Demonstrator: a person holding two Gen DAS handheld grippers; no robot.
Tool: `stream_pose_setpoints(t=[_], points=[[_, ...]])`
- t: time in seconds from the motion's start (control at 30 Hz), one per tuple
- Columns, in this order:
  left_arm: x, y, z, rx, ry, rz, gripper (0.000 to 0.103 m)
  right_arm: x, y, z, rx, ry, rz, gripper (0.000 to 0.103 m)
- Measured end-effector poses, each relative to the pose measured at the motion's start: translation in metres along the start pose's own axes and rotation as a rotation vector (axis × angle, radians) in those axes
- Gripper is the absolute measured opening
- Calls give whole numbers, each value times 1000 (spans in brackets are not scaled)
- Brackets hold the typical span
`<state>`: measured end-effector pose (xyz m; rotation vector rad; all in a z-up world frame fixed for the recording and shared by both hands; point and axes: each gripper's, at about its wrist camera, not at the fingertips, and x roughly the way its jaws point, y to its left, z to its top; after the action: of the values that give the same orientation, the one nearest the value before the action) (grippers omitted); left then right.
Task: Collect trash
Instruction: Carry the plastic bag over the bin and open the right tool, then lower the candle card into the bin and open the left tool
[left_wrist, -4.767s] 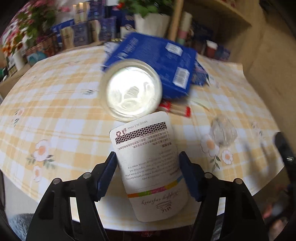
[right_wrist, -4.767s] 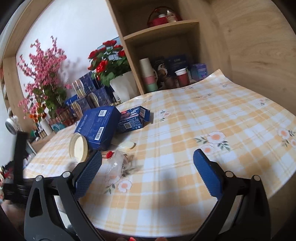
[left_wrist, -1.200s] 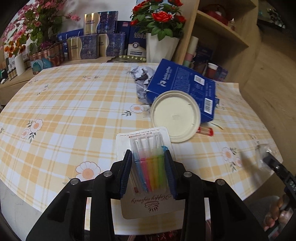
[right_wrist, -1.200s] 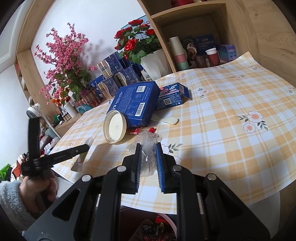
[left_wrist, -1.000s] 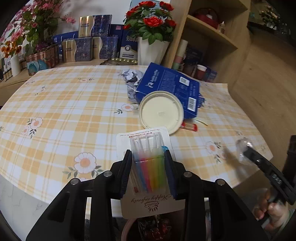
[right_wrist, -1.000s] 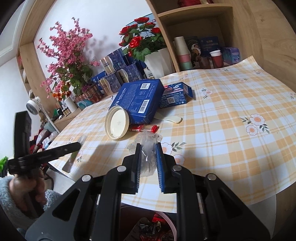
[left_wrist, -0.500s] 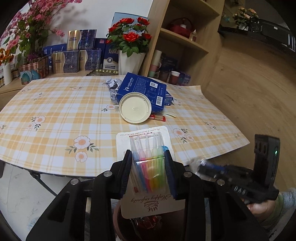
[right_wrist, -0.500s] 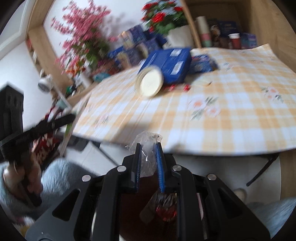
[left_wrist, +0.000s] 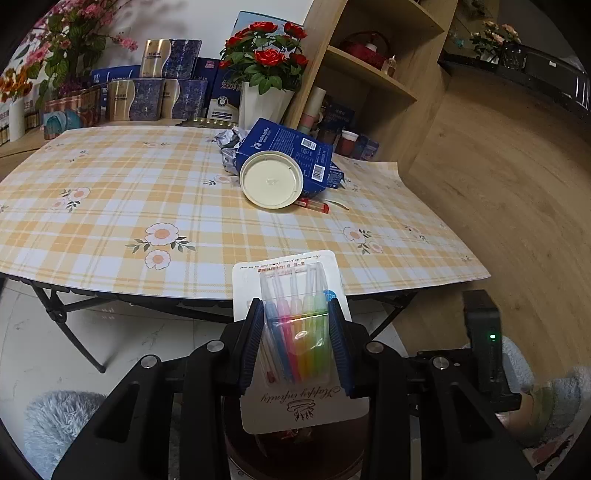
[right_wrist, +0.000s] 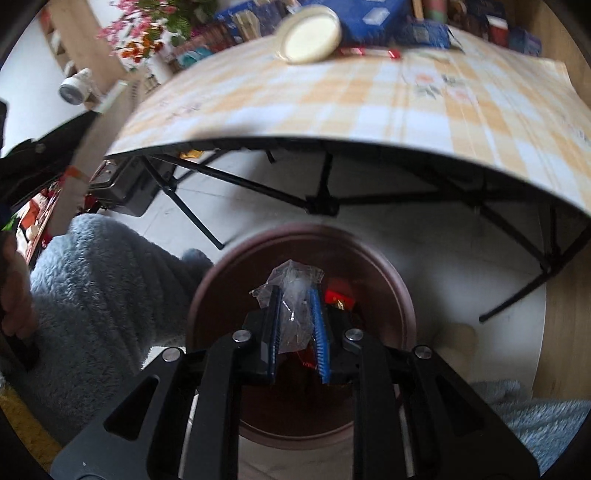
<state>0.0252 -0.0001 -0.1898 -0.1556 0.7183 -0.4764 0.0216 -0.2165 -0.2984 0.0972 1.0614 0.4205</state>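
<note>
My left gripper (left_wrist: 296, 314) is shut on a pack of coloured candles (left_wrist: 286, 271) on a white card, held in front of the table's near edge. Under it shows part of a dark red bin (left_wrist: 291, 456). My right gripper (right_wrist: 295, 295) points down into that round bin (right_wrist: 391, 284). A crumpled clear plastic wrapper (right_wrist: 295, 278) sits between its blue pads, which touch it while the jaws are opening. Red wrappers (right_wrist: 338, 297) lie inside the bin. On the table stay a cream lid (left_wrist: 271, 180), a blue box (left_wrist: 291, 147), crumpled foil (left_wrist: 228, 147) and a red wrapper (left_wrist: 314, 205).
The checked table (left_wrist: 110, 206) stands on black folding legs (right_wrist: 192, 218) just behind the bin. A person's fluffy grey sleeve (right_wrist: 103, 295) fills the left of the right wrist view. Flower pots, boxes and a wooden shelf (left_wrist: 369, 74) line the back.
Both grippers have drawn back off the table. The right one tipped downward over the bin and its jaws parted a little around the wrapper. The left keeps its hold on the candle pack.
</note>
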Motion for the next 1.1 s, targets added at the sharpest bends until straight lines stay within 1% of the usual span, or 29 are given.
stream_pose_setpoints(t=[0.07, 0.1, 0.13, 0.17, 0.2, 0.23, 0.27, 0.33, 0.37, 0.47, 0.5, 0.6, 0.67, 0.73, 0.8, 0.87, 0.93, 1.0, 1.1], points=[[2, 0, -2, 0, 8, -5, 35, 1, -5, 2, 30, 2, -5, 43], [4, 0, -2, -1, 14, -7, 35, 0, -5, 3, 36, -6, -3, 48], [5, 0, -3, -1, 19, -9, 35, -4, -5, 4, 39, -22, -8, 59], [7, 0, -3, 0, 24, -10, 35, -7, -6, 5, 40, -38, -15, 66], [8, -1, -3, 2, 27, -9, 35, -11, -5, 6, 40, -60, -26, 69], [9, -1, -4, 3, 31, -9, 35, -16, -5, 6, 39, -74, -37, 77], [10, -1, -4, 4, 36, -8, 35, -23, -5, 7, 35, -103, -63, 86], [13, -1, -5, 5, 47, -6, 35, -34, -4, 12, 23, -165, -122, 95], [15, -2, -5, 5, 54, -6, 35, -44, -4, 14, 16, -207, -150, 97], [20, -5, -7, 19, 73, -6, 35, -71, -9, 19, 6, -323, -253, 97], [24, -8, -8, 32, 83, -6, 35, -78, -12, 20, 10, -349, -276, 97], [32, -17, -11, 79, 112, -7, 35, -108, -24, 19, 45, -479, -384, 97], [40, -23, -15, 115, 142, -7, 35, -127, -32, 17, 91, -586, -448, 97], [48, -28, -19, 141, 175, -6, 35, -133, -41, 18, 139, -619, -468, 97], [57, -31, -23, 161, 211, -6, 35, -131, -47, 20, 169, -618, -486, 97], [66, -33, -28, 176, 249, -6, 35, -123, -49, 23, 162, -592, -504, 97], [73, -35, -31, 185, 281, -5, 35, -116, -48, 26, 146, -570, -501, 97], [80, -36, -34, 193, 309, -3, 35, -112, -49, 29, 134, -562, -498, 97], [86, -36, -37, 196, 339, -13, 36, -107, -41, 22, 128, -557, -498, 97]])
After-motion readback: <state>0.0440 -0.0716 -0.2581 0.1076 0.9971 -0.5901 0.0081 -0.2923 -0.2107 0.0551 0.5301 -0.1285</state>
